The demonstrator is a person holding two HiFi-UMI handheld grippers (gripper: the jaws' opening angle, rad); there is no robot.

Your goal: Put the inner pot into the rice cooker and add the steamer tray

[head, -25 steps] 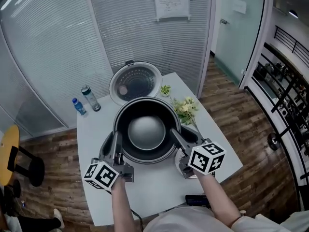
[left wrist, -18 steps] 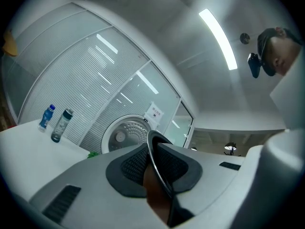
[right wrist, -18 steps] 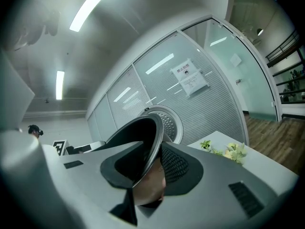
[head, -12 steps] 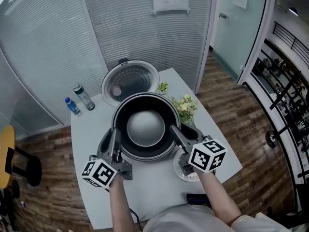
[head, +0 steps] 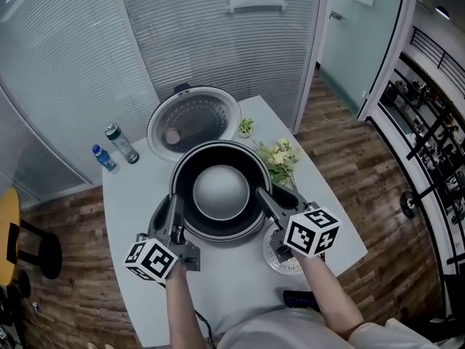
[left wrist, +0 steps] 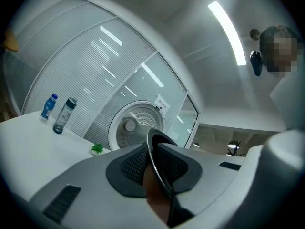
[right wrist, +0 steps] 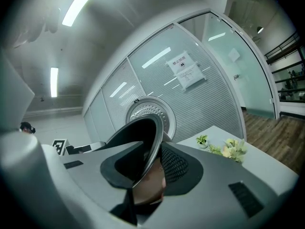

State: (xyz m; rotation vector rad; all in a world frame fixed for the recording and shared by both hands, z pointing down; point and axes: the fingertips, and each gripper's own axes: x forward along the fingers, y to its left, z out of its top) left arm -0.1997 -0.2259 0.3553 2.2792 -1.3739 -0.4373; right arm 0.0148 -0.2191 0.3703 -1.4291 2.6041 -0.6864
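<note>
The dark inner pot (head: 219, 195) hangs over the white table (head: 138, 209), held by its rim on both sides. My left gripper (head: 174, 215) is shut on the rim's left edge (left wrist: 159, 175), and my right gripper (head: 264, 202) is shut on the right edge (right wrist: 148, 147). Just behind the pot stands the rice cooker's open lid (head: 192, 118), also seen as the lid (left wrist: 136, 125) and the lid (right wrist: 153, 112) in the gripper views. The pot hides the cooker's body. A white round perforated tray (head: 280, 260) lies under my right gripper.
Two bottles (head: 116, 142) stand at the table's far left. A small plant (head: 245, 127) and a bunch of flowers (head: 280, 158) sit to the right of the cooker. A dark flat object (head: 301, 299) lies at the near edge. Glass walls with blinds surround the table.
Both grippers have carried the pot a little forward and down toward the open lid. Neither grip has changed.
</note>
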